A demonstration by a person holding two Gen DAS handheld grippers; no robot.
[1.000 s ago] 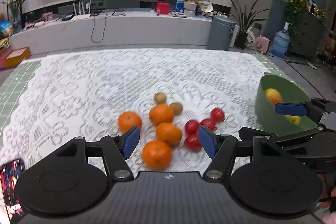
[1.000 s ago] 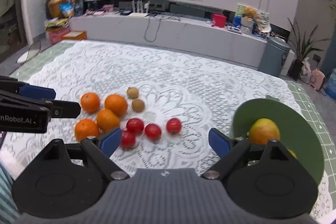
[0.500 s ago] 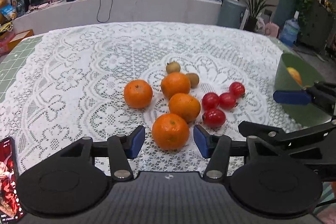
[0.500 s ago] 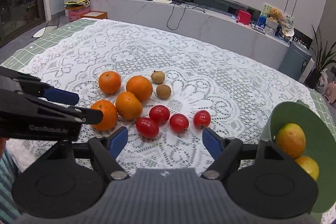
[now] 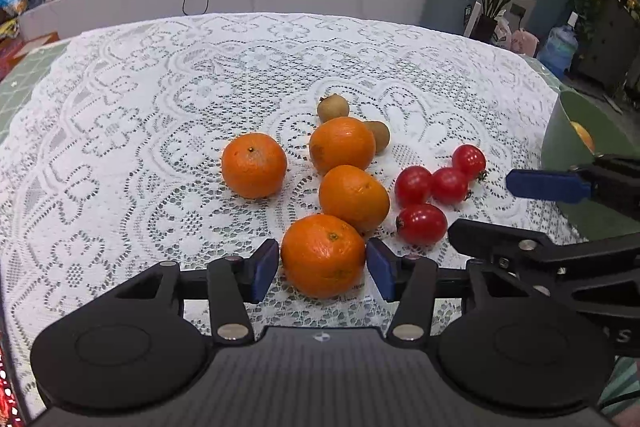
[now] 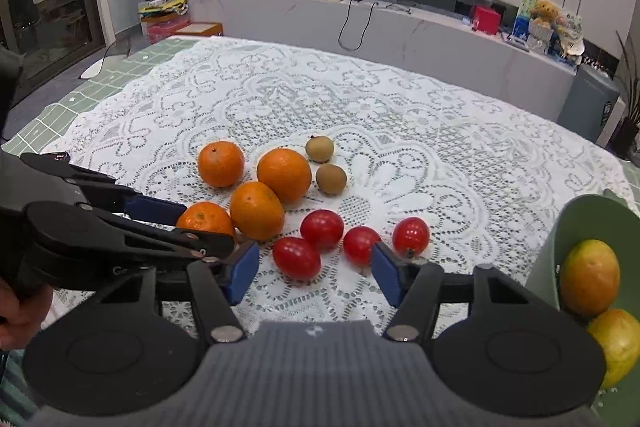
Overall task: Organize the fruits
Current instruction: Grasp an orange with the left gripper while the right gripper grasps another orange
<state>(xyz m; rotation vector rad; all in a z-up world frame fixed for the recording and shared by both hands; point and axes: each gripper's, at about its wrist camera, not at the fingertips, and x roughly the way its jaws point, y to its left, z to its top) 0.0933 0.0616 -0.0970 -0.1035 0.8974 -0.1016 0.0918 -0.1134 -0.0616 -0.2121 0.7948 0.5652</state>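
The left tool point(image 5: 322, 265) has just been closing around the nearest orange point(image 5: 323, 255), its pads beside the fruit but not pressing. The right tool point(image 6: 314, 273), also narrowing, stands spread above the red tomatoes point(image 6: 297, 258), gripping nothing.

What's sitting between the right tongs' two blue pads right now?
In the right wrist view, two tomatoes lie between the right tongs, whose pads touch neither; otherwise only lace tablecloth.
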